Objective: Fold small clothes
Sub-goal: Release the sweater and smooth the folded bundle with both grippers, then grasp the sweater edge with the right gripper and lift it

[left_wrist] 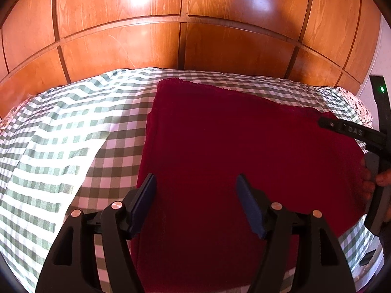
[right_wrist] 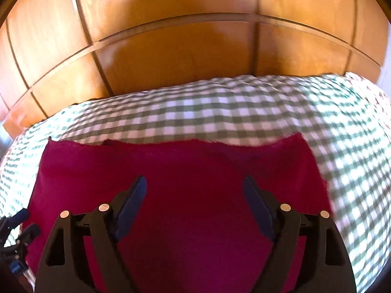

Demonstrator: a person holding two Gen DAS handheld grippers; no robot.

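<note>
1. Dark red fleecy cloth [left_wrist: 244, 158] lying flat on green-and-white checked bedspread [left_wrist: 73, 134] — soft, light, limp; best pinched at a corner or edge.
2. Left gripper [left_wrist: 195, 205] and right gripper [right_wrist: 194, 206] both spread wide, empty, above the cloth.
3. Glossy wooden panelled headboard [left_wrist: 183, 36] behind — nothing obstructing.

Cloth on the bed, before the headboard.
The cloth [left_wrist: 232, 158] lies flat on the sheet [left_wrist: 73, 134], toward its right side, with bare sheet to its left and behind it. The headboard [left_wrist: 171, 36] stands behind the bed. Both grippers are over the cloth's near part.
</note>
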